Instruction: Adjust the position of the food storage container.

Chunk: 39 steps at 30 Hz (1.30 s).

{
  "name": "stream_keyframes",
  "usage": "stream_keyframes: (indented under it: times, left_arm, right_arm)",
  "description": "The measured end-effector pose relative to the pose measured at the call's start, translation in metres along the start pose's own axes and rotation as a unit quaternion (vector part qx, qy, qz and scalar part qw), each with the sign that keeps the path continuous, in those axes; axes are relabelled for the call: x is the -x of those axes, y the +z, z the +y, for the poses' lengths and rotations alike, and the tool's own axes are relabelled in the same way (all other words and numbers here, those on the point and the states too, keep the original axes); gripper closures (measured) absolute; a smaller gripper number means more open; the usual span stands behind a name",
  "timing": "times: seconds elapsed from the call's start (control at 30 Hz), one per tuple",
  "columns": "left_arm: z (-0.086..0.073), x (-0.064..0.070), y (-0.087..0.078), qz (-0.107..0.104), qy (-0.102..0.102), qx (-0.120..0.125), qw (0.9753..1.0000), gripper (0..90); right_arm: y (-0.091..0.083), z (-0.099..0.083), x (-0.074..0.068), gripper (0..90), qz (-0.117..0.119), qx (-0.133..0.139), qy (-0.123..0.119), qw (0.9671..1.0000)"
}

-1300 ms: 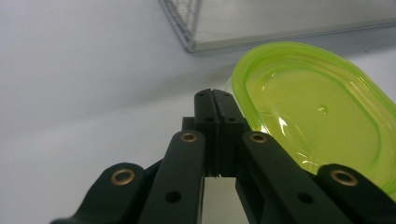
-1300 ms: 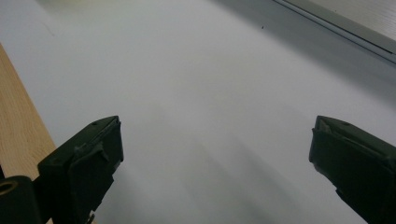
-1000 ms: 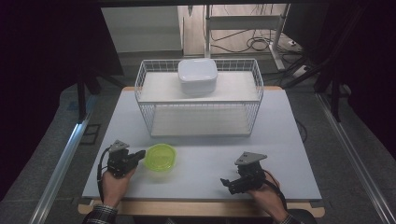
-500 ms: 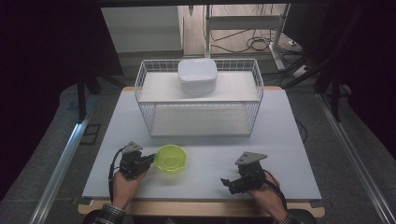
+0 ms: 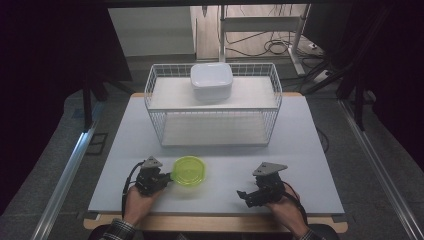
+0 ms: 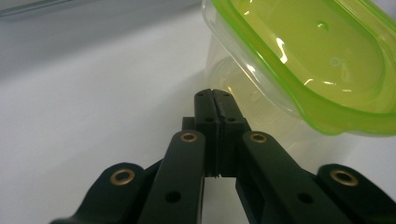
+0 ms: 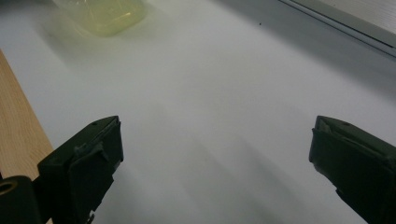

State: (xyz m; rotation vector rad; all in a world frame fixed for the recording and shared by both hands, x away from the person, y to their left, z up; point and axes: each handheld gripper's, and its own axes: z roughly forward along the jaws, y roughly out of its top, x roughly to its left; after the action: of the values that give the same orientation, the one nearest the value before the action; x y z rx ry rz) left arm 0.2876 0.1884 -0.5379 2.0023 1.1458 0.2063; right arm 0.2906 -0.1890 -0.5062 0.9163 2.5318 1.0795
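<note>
A small clear tub with a lime-green lid (image 5: pixel 189 170) stands on the white table top, near the front left. My left gripper (image 5: pixel 167 176) is at the tub's left side. In the left gripper view its jaws are pressed together with nothing between them, and the gripper (image 6: pixel 215 95) has its tips right against the tub's clear wall (image 6: pixel 261 88). My right gripper (image 5: pixel 244 197) rests near the front edge at the right, pointing left. Its jaws stand wide apart and empty in the right gripper view (image 7: pixel 215 140), with the tub (image 7: pixel 105 14) blurred far ahead.
A white wire basket rack (image 5: pixel 212 125) stands across the back half of the table. A white lidded box (image 5: pixel 211 80) sits on its upper shelf. The table's wooden front edge (image 5: pixel 215 222) runs just behind both hands.
My left gripper has slid to the right along the table, and the green-lidded tub has moved right ahead of it. The right gripper has stayed put.
</note>
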Motion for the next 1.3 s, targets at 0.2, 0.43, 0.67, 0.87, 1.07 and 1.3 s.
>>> stream_keyframes:
  times: [0.2, 0.43, 0.67, 0.87, 1.07, 1.3]
  left_arm:
    - [0.002, 0.010, 0.005, -0.004, 0.016, -0.003, 0.9999, 89.7]
    - [0.006, 0.034, 0.018, -0.009, 0.055, -0.010, 0.9984, 89.0]
    - [0.009, 0.052, 0.028, -0.017, 0.084, -0.010, 0.9963, 88.5]
    - [0.014, 0.066, 0.035, -0.020, 0.100, -0.008, 0.9947, 87.8]
    - [0.014, 0.070, 0.038, -0.018, 0.108, -0.012, 0.9940, 84.8]
    - [0.012, 0.073, 0.028, -0.009, 0.113, -0.014, 0.9934, 61.1]
  right_arm:
    - [0.000, 0.000, 0.002, 2.8, 0.003, 0.004, 0.005, 1.0000]
    - [-0.002, 0.000, 0.005, 2.5, 0.011, 0.011, 0.008, 0.9998]
    - [-0.003, 0.000, 0.007, 0.8, 0.001, 0.011, 0.012, 0.9999]
    - [-0.003, 0.000, 0.007, 0.4, -0.001, 0.010, 0.010, 0.9999]
    - [-0.002, 0.000, 0.007, 0.5, 0.003, 0.011, 0.008, 0.9999]
    - [-0.004, 0.000, 0.009, 0.4, 0.006, 0.024, 0.010, 0.9996]
